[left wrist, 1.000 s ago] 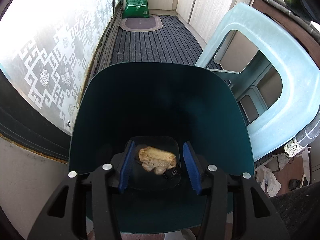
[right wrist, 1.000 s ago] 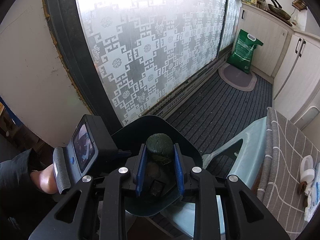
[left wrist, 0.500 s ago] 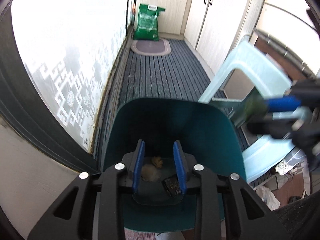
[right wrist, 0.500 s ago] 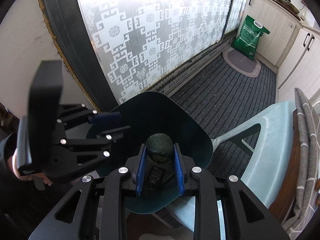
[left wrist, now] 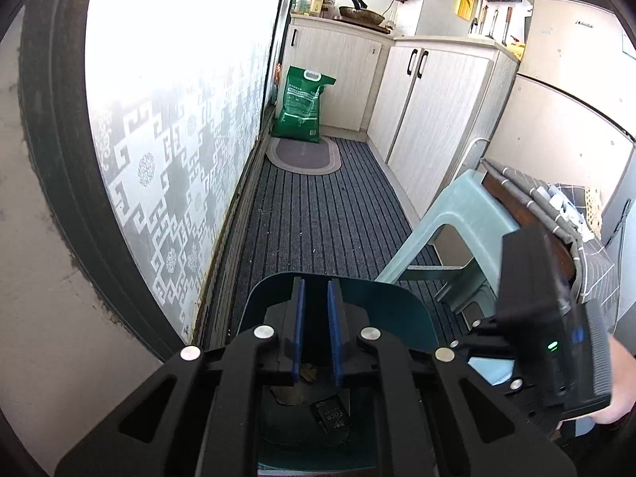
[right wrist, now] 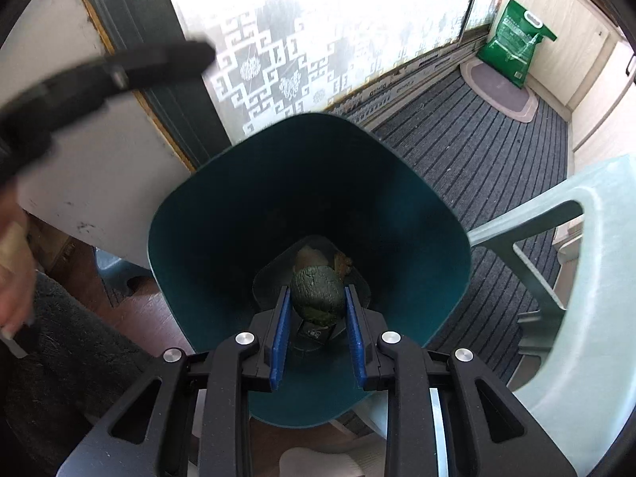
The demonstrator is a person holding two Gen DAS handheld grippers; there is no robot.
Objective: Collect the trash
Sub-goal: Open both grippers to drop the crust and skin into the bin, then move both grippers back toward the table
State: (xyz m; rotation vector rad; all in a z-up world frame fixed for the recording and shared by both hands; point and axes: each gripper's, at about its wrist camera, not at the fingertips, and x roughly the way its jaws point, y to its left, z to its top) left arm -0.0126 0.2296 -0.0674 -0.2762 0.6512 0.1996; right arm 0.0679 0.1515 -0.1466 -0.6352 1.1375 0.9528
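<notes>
A dark teal trash bin [right wrist: 222, 214] stands open below both grippers; its rim also shows in the left wrist view [left wrist: 381, 298]. My right gripper [right wrist: 316, 302] is shut on a dark green avocado [right wrist: 318, 294] and holds it over the bin's mouth. Brownish scraps [right wrist: 342, 260] and a small black wrapper [right wrist: 314, 334] lie on the bin floor. My left gripper [left wrist: 316, 298] is above the bin's near rim, its jaws close together with nothing between them. The scraps [left wrist: 306, 373] and wrapper [left wrist: 330, 417] show below it. The right gripper's body [left wrist: 548, 338] appears at the right in the left wrist view.
A pale green plastic stool [right wrist: 576, 278] stands right of the bin [left wrist: 469, 214]. A frosted patterned glass door [left wrist: 159, 159] runs along the left. A striped floor mat [left wrist: 318, 218], a green sack [left wrist: 302, 103] and white cabinets [left wrist: 429, 111] lie beyond.
My left gripper has risen out of the bin and its jaws have closed from wide apart. My right gripper has moved over the bin's mouth with the avocado.
</notes>
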